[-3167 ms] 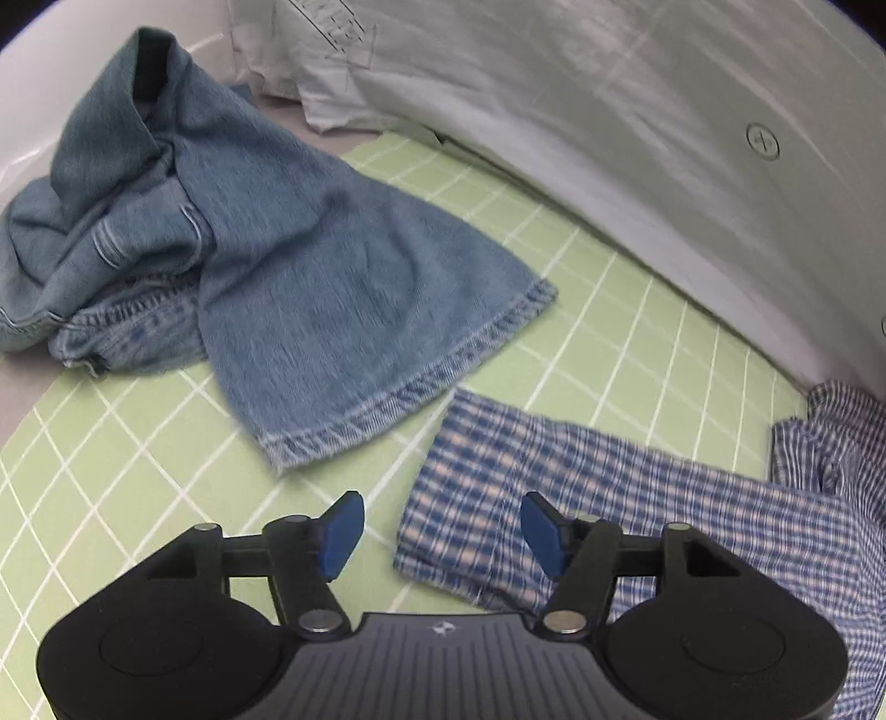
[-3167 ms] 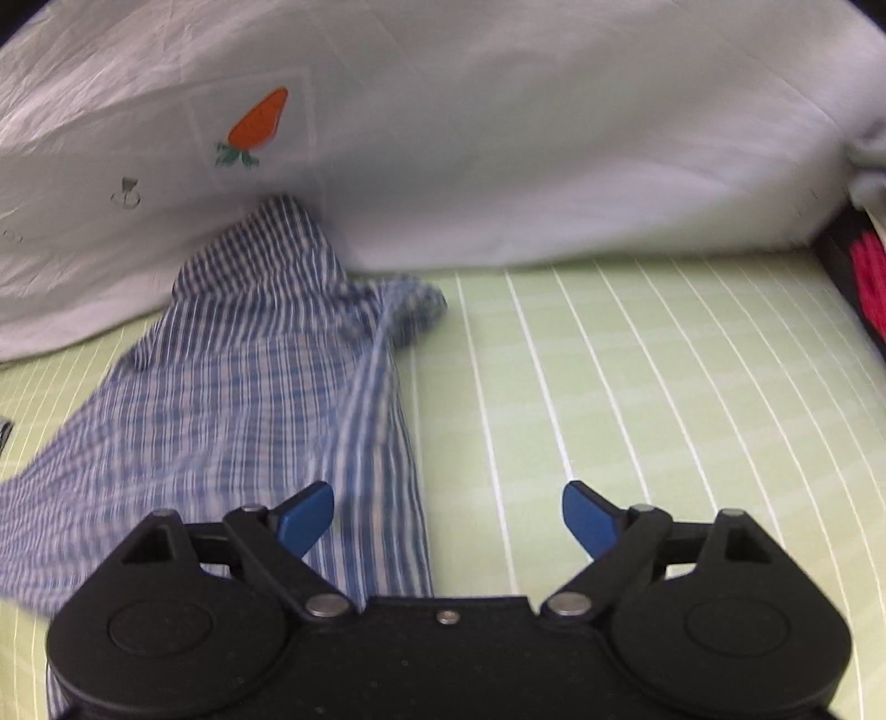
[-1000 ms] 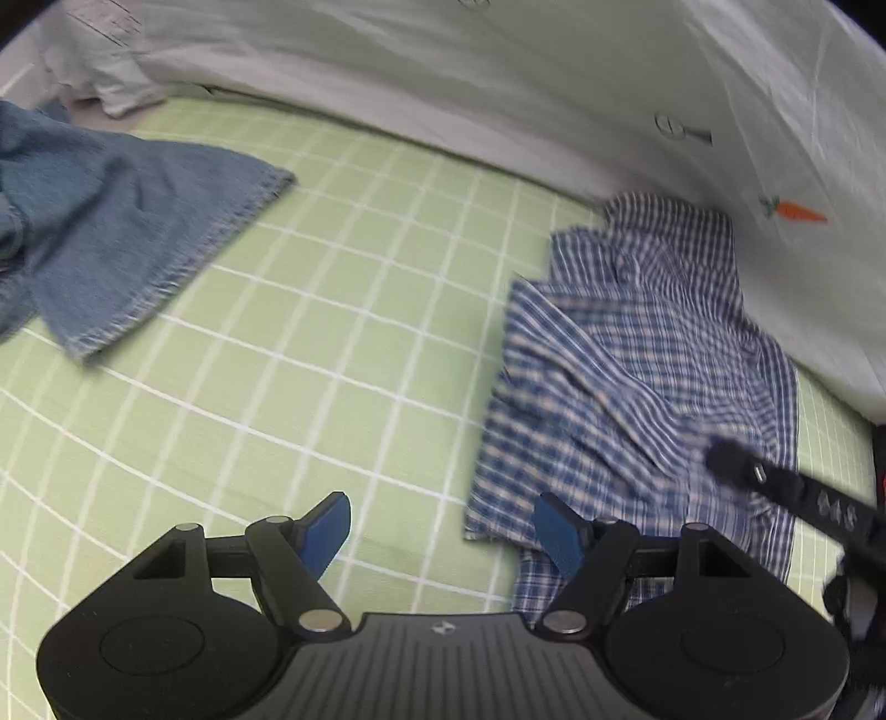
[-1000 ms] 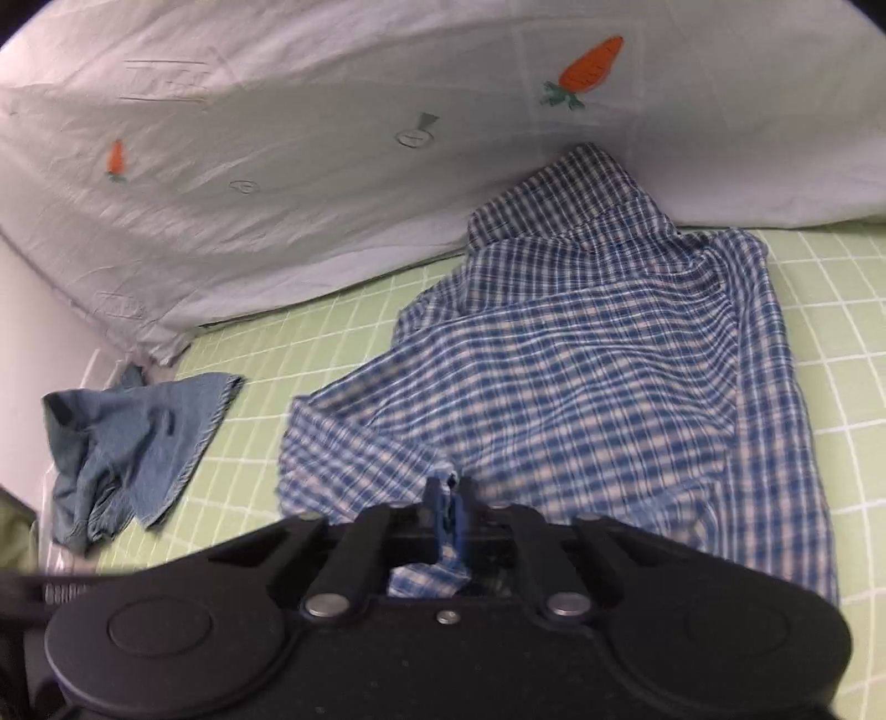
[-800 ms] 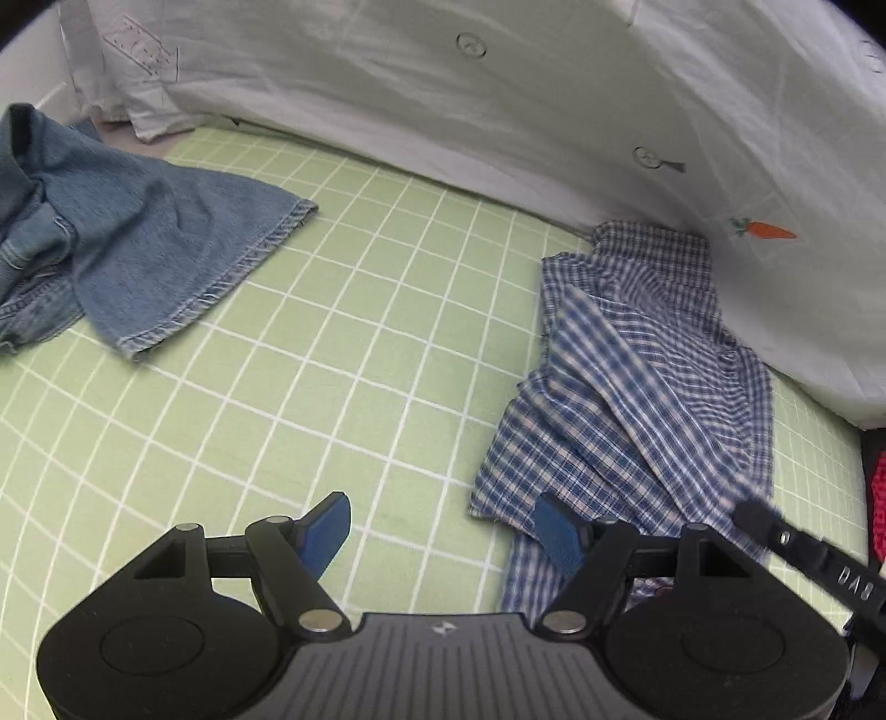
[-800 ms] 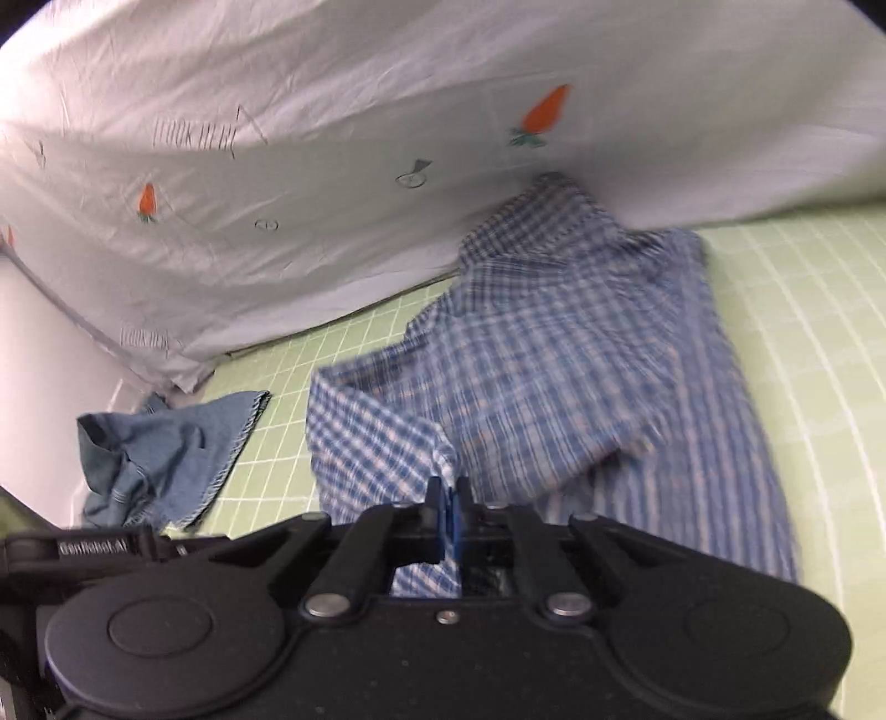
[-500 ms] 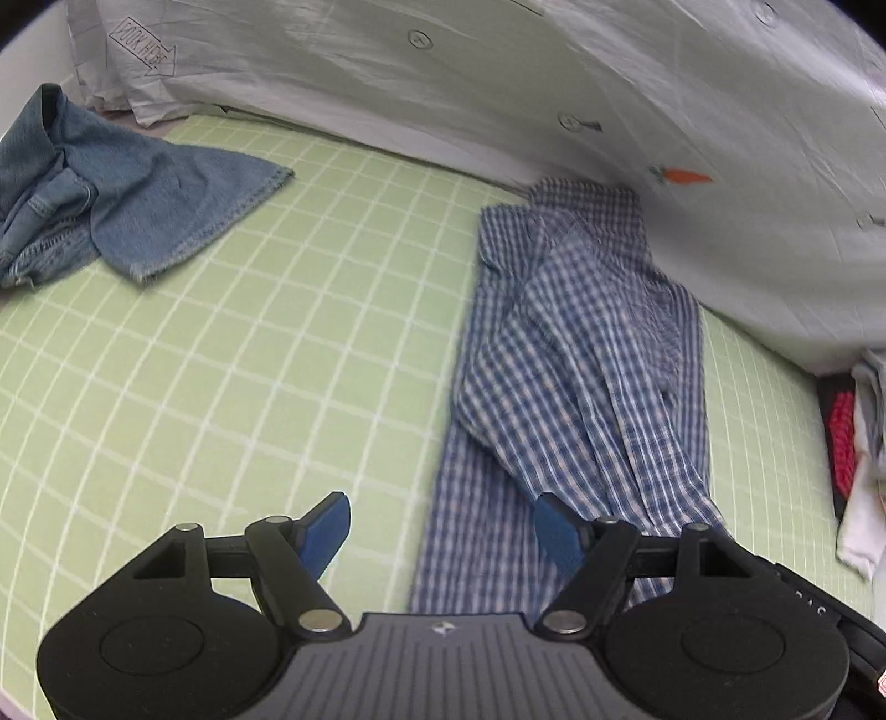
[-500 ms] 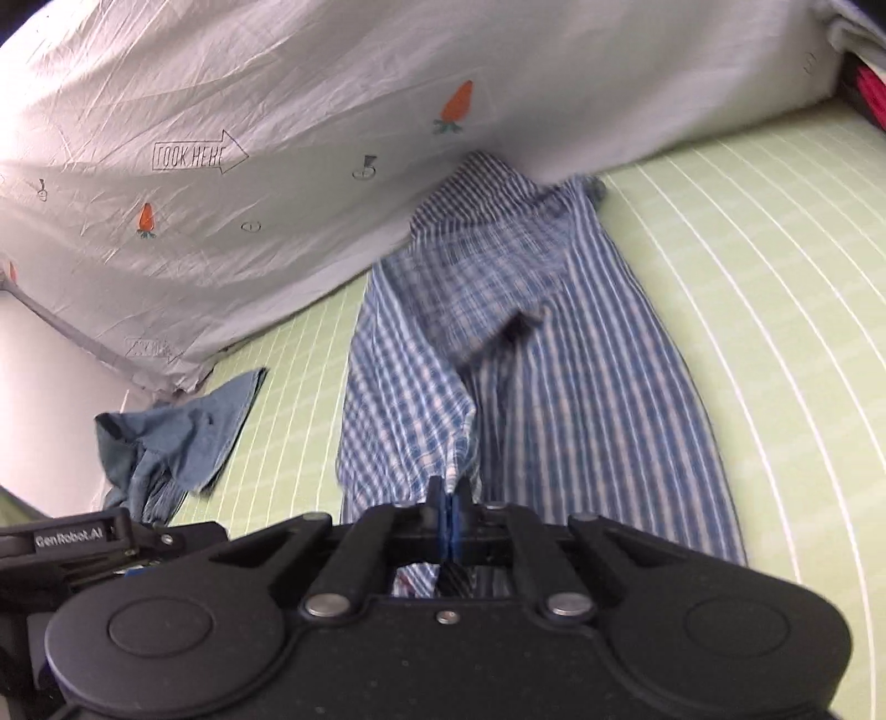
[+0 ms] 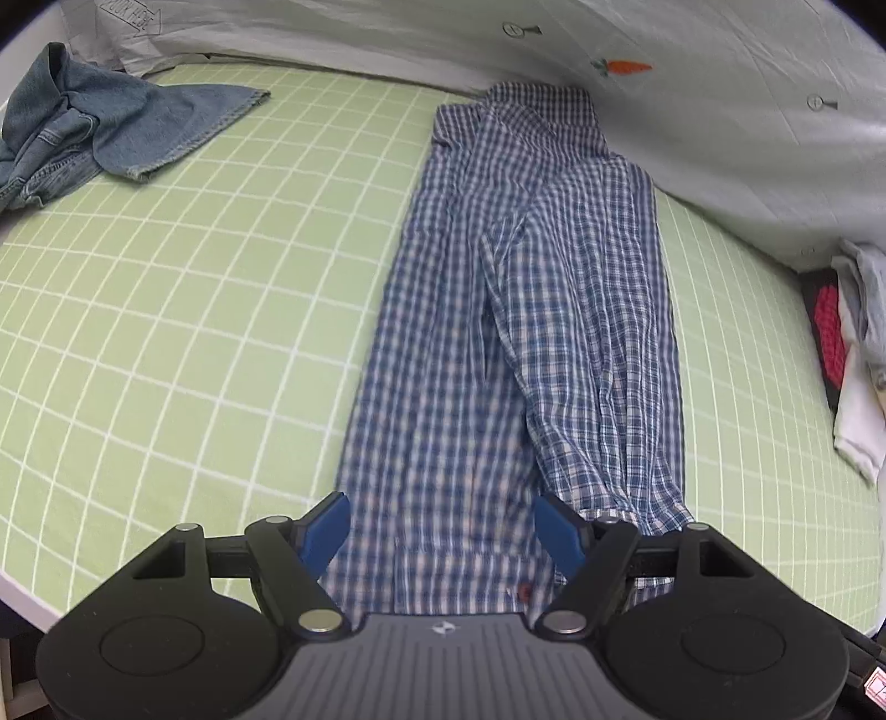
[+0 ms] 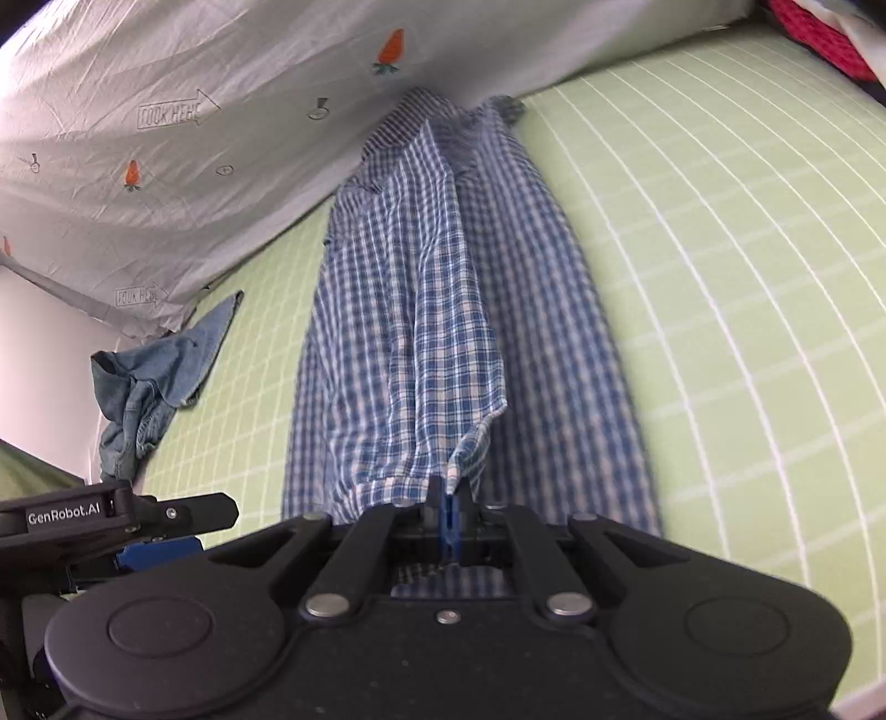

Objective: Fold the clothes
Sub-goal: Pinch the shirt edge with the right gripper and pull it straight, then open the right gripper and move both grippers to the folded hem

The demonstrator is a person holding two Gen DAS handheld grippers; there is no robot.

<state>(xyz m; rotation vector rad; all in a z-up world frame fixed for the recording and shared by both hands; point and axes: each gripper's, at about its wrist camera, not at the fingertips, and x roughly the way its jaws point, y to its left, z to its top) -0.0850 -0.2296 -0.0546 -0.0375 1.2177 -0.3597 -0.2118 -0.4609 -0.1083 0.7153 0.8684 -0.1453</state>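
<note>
A blue checked shirt (image 9: pixel 498 310) lies stretched lengthwise on the green grid mat (image 9: pixel 194 288), collar at the far end by the white sheet. It also shows in the right wrist view (image 10: pixel 432 310). My left gripper (image 9: pixel 443 526) is open and empty, hovering over the shirt's near hem. My right gripper (image 10: pixel 448 515) is shut on the cuff of the shirt's sleeve (image 10: pixel 443 387), which lies pulled along the shirt toward me. The left gripper's body (image 10: pixel 116 515) shows at the left of the right wrist view.
Crumpled blue jeans (image 9: pixel 105 127) lie at the mat's far left, also in the right wrist view (image 10: pixel 155 376). A white sheet with carrot prints (image 9: pixel 609 50) backs the mat. White and red clothes (image 9: pixel 853 354) are piled at the right edge. The mat's near edge (image 9: pixel 33 598) is close.
My right gripper, shut on the sleeve, pulled back toward me, drawing the shirt out long and straight. My left gripper stayed open and moved back over the shirt's near hem.
</note>
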